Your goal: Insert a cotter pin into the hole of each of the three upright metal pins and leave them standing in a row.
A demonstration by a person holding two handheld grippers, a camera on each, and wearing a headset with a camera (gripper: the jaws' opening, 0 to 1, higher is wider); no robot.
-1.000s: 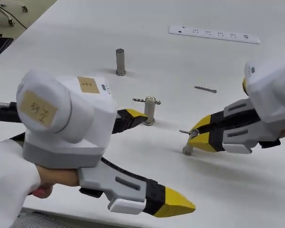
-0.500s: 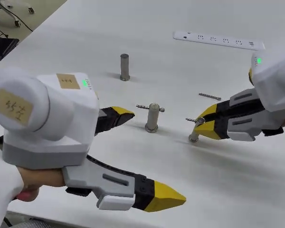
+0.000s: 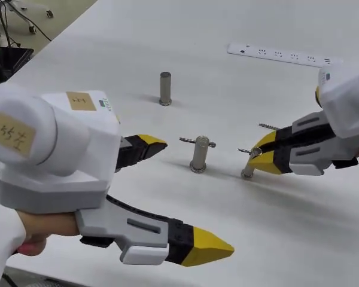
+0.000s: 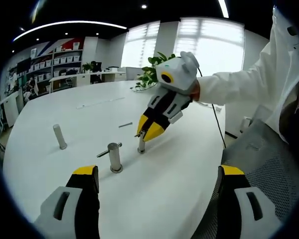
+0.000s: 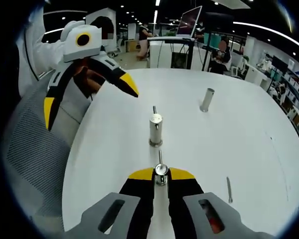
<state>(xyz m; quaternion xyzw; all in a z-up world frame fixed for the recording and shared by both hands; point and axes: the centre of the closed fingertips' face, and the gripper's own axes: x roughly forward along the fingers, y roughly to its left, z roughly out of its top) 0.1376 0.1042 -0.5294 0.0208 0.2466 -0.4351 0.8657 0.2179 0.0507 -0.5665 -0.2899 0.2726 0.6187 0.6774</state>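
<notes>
Pinching the right-hand silvery upright pin (image 3: 247,173), a cotter pin (image 3: 244,150) through its top: right gripper (image 3: 254,160); left gripper (image 3: 195,195) spread wide.

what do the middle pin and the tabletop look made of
Middle pin: probably steel, silvery grey with bright highlights along its side. Tabletop: smooth matt white, perhaps laminate; no grain shows, so that stays open.

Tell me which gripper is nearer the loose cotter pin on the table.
Right. The right gripper sits just beside the loose cotter pin; the left gripper hangs well away.
</notes>
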